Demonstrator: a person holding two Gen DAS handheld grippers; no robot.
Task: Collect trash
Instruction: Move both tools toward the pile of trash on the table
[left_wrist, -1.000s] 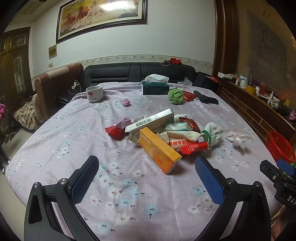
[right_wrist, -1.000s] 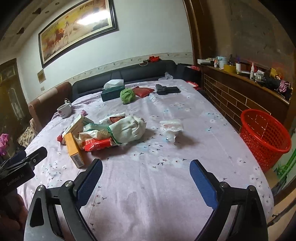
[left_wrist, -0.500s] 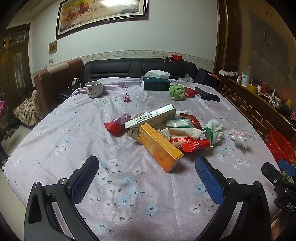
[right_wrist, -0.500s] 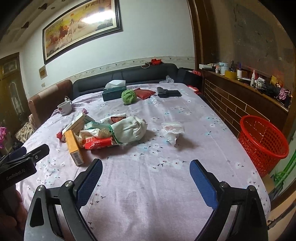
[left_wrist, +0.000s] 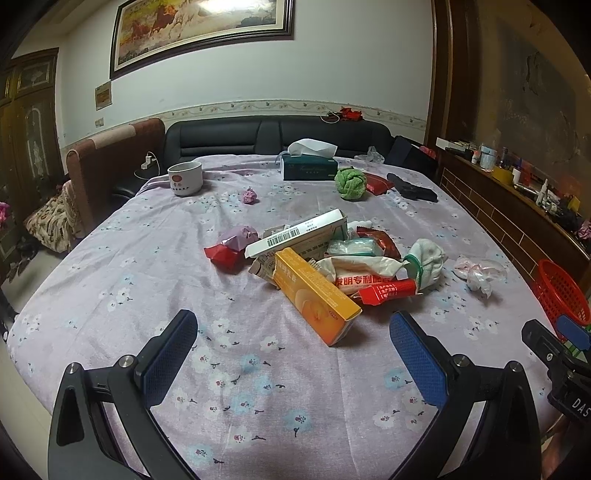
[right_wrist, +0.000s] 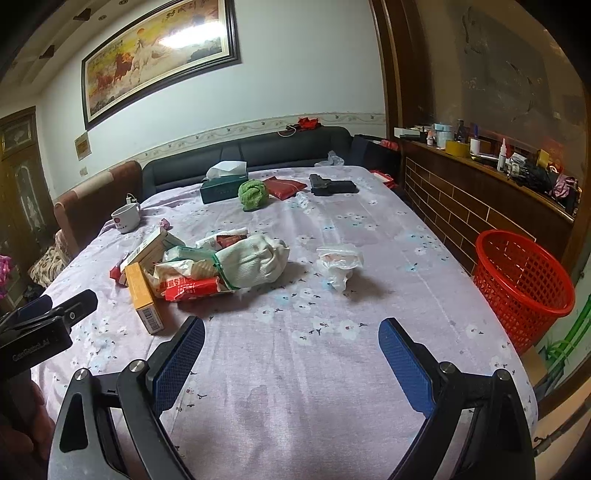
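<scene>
A heap of trash lies mid-table: an orange box (left_wrist: 317, 295), a white barcode box (left_wrist: 299, 233), a red tube (left_wrist: 388, 291), wrappers and a white glove (left_wrist: 426, 258). A crumpled clear plastic bag (left_wrist: 478, 271) sits apart to its right. My left gripper (left_wrist: 291, 341) hovers open just short of the orange box (right_wrist: 142, 295), holding nothing. My right gripper (right_wrist: 291, 345) is open and empty over bare cloth, nearer than the glove (right_wrist: 255, 260) and the plastic bag (right_wrist: 340, 264). A red mesh basket (right_wrist: 524, 280) stands on the floor off the table's right edge.
At the far end of the table (left_wrist: 110, 280) are a white mug (left_wrist: 184, 178), a green tissue box (left_wrist: 308, 167), a green cloth ball (left_wrist: 350, 183), a red pouch (left_wrist: 377, 183) and a black object (left_wrist: 413, 190). A sofa lies behind, a cluttered brick ledge at right.
Both views have tilted and pulled back slightly, so the trash heap sits a little lower and farther in view. Both grippers stay open; nothing on the table has moved.
</scene>
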